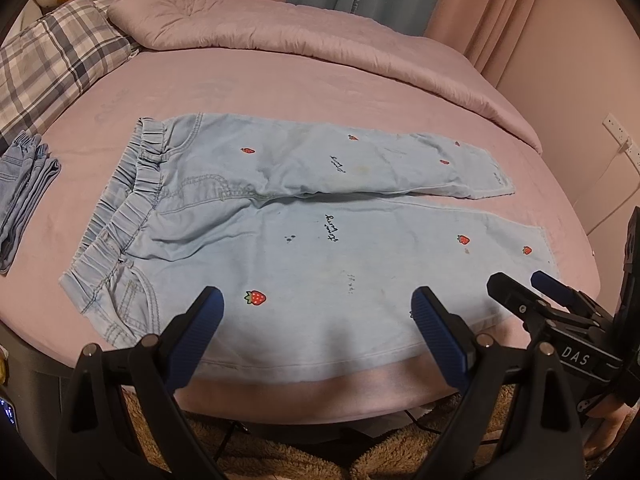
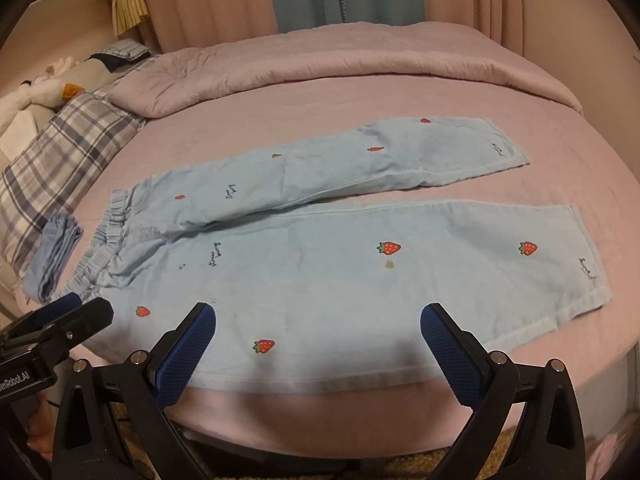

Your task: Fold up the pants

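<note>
Light blue pants point(image 1: 304, 240) with red strawberry prints lie flat on the pink bed, waistband to the left, both legs spread to the right; they also show in the right wrist view point(image 2: 340, 260). My left gripper point(image 1: 318, 312) is open and empty, hovering over the near leg close to the bed's front edge. My right gripper point(image 2: 318, 324) is open and empty, over the near leg further toward the hem. The right gripper also shows at the right of the left wrist view point(image 1: 520, 284), and the left gripper at the left of the right wrist view point(image 2: 80, 308).
A folded blue garment point(image 1: 24, 184) lies left of the waistband. A plaid pillow point(image 1: 52, 68) sits at the far left and a pink duvet point(image 1: 300, 36) is bunched along the back. A brown fuzzy rug point(image 1: 280, 452) lies below the bed's front edge.
</note>
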The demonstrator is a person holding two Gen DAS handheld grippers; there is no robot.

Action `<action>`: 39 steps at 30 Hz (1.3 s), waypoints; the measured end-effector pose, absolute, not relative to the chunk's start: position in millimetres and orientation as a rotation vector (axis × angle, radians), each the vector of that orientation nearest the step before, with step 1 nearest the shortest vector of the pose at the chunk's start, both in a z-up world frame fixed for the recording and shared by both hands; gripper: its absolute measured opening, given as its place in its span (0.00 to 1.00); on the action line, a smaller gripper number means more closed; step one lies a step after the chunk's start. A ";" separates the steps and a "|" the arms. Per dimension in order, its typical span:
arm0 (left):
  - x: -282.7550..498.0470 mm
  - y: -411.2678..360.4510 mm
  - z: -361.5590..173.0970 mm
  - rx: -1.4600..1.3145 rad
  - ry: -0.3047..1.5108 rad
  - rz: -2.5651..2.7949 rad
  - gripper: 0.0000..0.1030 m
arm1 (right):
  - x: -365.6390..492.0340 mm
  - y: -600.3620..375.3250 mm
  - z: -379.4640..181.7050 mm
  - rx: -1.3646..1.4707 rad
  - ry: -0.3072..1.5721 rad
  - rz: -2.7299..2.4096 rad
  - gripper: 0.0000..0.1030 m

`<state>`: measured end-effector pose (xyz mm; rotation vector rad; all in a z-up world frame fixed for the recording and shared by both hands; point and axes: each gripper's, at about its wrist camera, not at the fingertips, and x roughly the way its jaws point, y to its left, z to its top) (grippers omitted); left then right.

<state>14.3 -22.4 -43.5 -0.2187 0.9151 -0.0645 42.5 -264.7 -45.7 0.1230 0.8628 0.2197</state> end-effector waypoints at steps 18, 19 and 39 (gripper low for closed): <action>16.1 -25.5 -46.5 -0.218 0.919 -0.076 0.91 | 42.7 -272.0 -48.5 0.139 0.911 0.201 0.99; 16.1 -25.6 -46.7 -0.217 0.919 -0.075 0.91 | 43.0 -272.4 -48.8 0.140 0.907 0.201 0.99; 20.3 1.5 -43.5 -0.269 0.909 -0.021 0.90 | 44.8 -284.6 -49.5 0.163 0.897 0.175 0.98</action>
